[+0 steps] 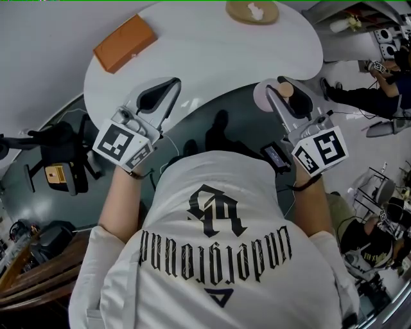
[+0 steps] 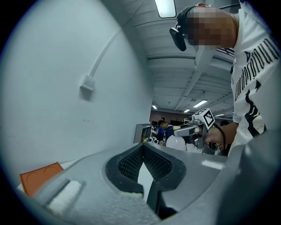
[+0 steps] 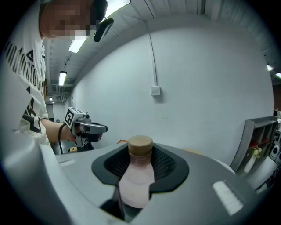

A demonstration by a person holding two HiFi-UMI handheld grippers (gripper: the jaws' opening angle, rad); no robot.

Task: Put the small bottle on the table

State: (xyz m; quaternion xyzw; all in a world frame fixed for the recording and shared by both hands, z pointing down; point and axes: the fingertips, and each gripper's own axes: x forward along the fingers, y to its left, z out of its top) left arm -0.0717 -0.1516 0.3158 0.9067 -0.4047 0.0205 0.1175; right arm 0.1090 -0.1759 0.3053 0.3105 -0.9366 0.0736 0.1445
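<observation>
The small bottle (image 1: 262,96), pale pink with a tan cap, stands upright between the jaws of my right gripper (image 1: 289,87). In the right gripper view the bottle (image 3: 137,176) fills the gap and the black pads (image 3: 164,165) press on its sides. It hangs in the air just short of the near edge of the round white table (image 1: 212,58). My left gripper (image 1: 172,83) hovers over that edge further left. Its pads (image 2: 131,162) meet at the tip, with nothing between them.
An orange block (image 1: 125,43) lies on the table's left part and a beige dish (image 1: 252,11) sits at its far edge. A black chair (image 1: 61,160) stands on the floor at left. A person (image 1: 379,80) sits at right. A grey metal cabinet (image 3: 259,140) stands by the wall.
</observation>
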